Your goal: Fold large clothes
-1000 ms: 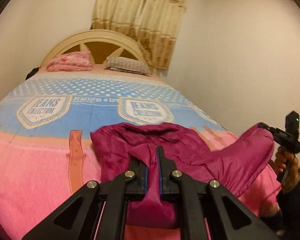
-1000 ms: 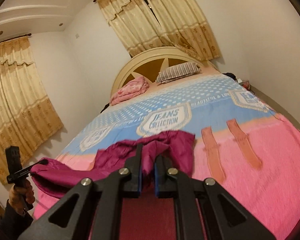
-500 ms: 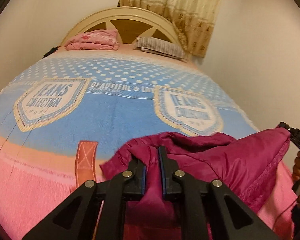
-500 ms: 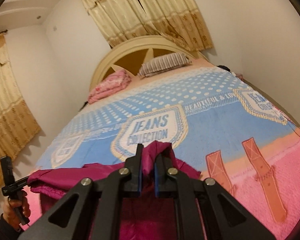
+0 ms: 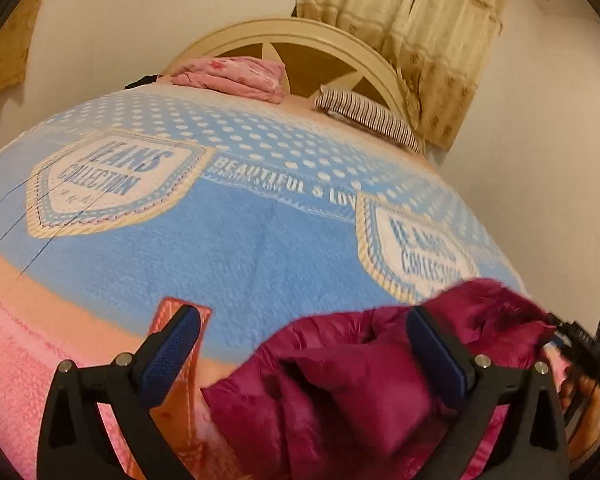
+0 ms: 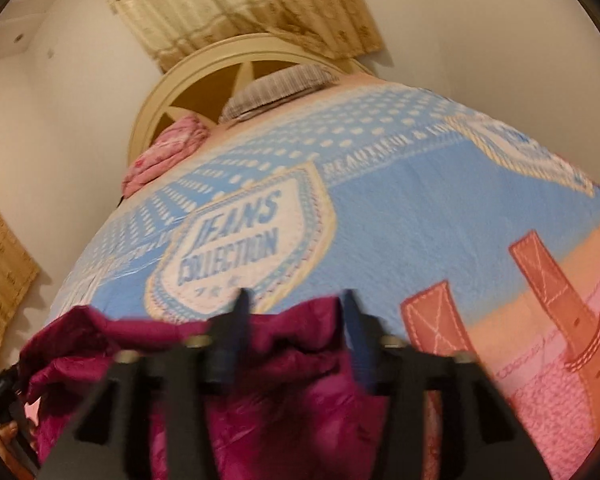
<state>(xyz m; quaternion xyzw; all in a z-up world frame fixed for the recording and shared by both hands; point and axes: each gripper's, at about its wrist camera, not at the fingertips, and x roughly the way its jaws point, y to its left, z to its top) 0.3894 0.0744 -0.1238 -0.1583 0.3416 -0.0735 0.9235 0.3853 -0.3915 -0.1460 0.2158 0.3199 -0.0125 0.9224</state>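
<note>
From the left wrist view, the left gripper (image 5: 304, 332) stands spread wide, its jaws having just been opening. The blue pads (image 5: 172, 354) press on nothing. The magenta jacket (image 5: 348, 392) lies slumped on the bed below and between the fingers, bunched toward the right-hand one, loose from both. The jacket rests on the pink near end of the blanket (image 5: 220, 240), its far edge reaching onto the blue band by a "JEANS COLLECTION" badge (image 5: 424, 248). At the right edge a hand (image 5: 580, 396) holds the other black tool, close against the jacket's far corner. At the head of the bed a folded pink quilt (image 5: 236, 76) and a striped pillow (image 5: 368, 114) sit against the cream headboard (image 5: 300, 36), with a curtain (image 5: 412, 20) behind.

From the right wrist view, blurred by motion, the right gripper (image 6: 296, 312) is partly open, its jaws likewise having just been opening. The jacket (image 6: 292, 360) sits between and under its fingers, but the pads do not look pressed on the cloth. The jacket spreads leftward in a rumpled heap across the near end of the blanket (image 6: 420, 208), just short of the badge (image 6: 240, 240). The pillow (image 6: 276, 88) and pink quilt (image 6: 164, 152) lie by the headboard (image 6: 228, 64).
</note>
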